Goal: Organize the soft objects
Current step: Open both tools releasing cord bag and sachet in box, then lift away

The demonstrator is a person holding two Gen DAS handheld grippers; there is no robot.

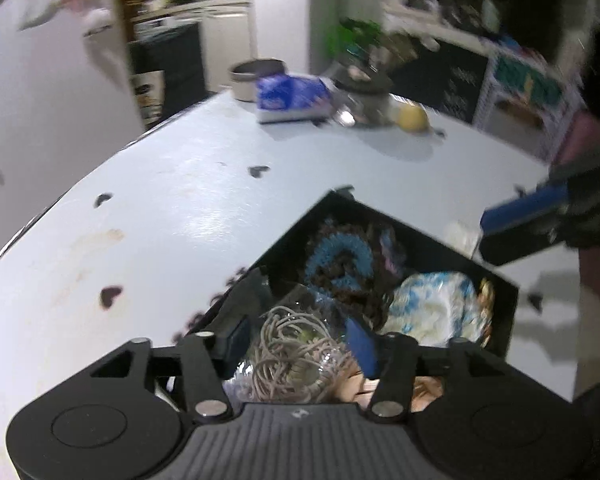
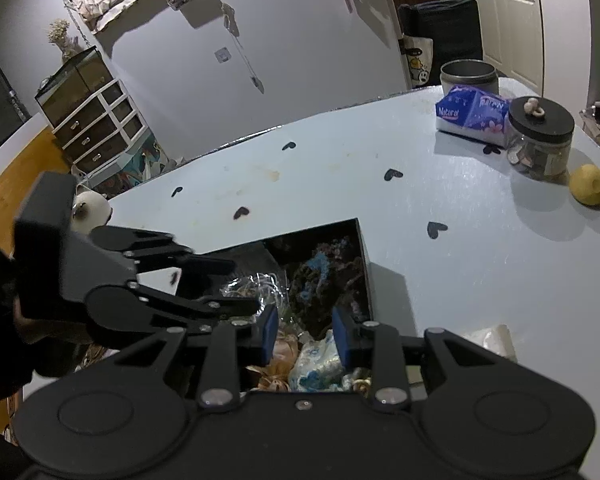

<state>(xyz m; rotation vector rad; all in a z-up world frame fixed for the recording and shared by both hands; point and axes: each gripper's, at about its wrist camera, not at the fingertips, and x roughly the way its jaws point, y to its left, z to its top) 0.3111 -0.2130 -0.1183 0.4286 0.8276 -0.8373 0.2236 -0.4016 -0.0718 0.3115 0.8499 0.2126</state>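
A black box (image 1: 512,292) (image 2: 365,256) sits on the pale table and holds soft things: a blue and dark scrunchie (image 1: 340,256) (image 2: 320,276), a white and blue patterned bundle (image 1: 432,308) (image 2: 316,364), and a clear bag of beige hair ties (image 1: 296,356). My left gripper (image 1: 300,344) is open over the bag inside the box. My right gripper (image 2: 306,334) is open just above the box's near end. The left gripper also shows in the right wrist view (image 2: 224,284).
At the table's far end stand a grey tin (image 2: 469,76), a blue tissue pack (image 2: 474,114), a dark-lidded glass jar (image 2: 540,140) and a yellow ball (image 2: 588,184). A white tissue (image 2: 492,338) lies right of the box. A drawer cabinet (image 2: 96,124) stands beyond the table.
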